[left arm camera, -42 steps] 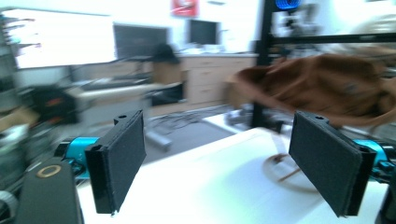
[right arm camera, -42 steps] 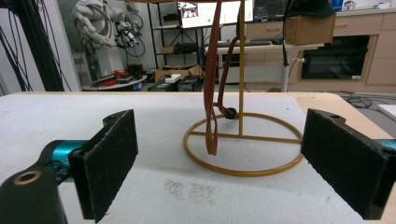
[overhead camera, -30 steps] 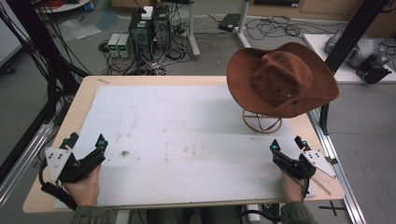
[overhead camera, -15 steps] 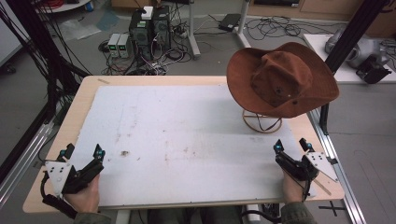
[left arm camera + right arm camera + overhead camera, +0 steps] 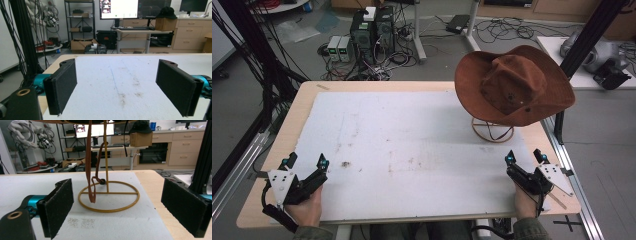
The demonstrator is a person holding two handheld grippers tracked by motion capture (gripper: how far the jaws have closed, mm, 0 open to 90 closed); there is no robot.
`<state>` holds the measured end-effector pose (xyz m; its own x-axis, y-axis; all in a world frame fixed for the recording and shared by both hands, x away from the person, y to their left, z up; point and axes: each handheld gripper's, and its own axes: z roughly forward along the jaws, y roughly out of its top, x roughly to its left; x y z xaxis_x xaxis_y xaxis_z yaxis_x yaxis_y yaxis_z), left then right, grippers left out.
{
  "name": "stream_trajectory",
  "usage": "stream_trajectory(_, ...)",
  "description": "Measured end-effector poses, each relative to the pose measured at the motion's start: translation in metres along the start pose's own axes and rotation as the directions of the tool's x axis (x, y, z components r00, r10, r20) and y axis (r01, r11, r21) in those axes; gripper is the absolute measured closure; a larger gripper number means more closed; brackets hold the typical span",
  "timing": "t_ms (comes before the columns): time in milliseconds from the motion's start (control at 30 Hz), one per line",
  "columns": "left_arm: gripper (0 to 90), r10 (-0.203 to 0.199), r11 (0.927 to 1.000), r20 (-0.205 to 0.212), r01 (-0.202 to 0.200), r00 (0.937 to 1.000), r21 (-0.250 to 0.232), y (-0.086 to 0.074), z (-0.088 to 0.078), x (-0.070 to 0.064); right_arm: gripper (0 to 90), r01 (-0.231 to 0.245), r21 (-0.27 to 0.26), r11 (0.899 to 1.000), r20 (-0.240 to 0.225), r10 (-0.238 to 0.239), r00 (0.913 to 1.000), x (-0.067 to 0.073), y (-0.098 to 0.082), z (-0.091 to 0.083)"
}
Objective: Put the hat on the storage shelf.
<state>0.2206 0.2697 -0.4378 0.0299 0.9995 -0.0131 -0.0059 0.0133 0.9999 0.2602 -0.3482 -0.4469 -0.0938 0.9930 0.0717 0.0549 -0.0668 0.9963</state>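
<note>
Since a second ago the left hand-held gripper (image 5: 304,162) has slid back toward the near left corner of the desk (image 5: 302,97); the right hand-held gripper (image 5: 526,157) has barely shifted near the right edge. Both have jaws spread wide, released, nothing between them, pads hovering over the stained white mat (image 5: 412,145). No readable writing or brand anywhere; the monitor (image 5: 118,8) far off in the left gripper view is too small to read. A brown wide-brimmed hat (image 5: 514,87) sits on a yellow wire stand (image 5: 108,195) at the far right of the mat, just ahead of the right hand-held gripper. Its brim hides most of the stand from above, and a brown strap (image 5: 91,170) hangs down to the ring base. Cables and boxes clutter the floor beyond the desk.
</note>
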Motion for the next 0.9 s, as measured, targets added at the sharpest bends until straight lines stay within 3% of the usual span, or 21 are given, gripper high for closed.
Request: stream_trajectory(900,17.3,-0.032,0.9993,0.024,0.031,0.9992,0.021,-0.0024,-0.001,0.0034,10.3,-0.008,0.019,1.0,-0.024,0.008,0.9997,0.0044,0.0002,0.0035)
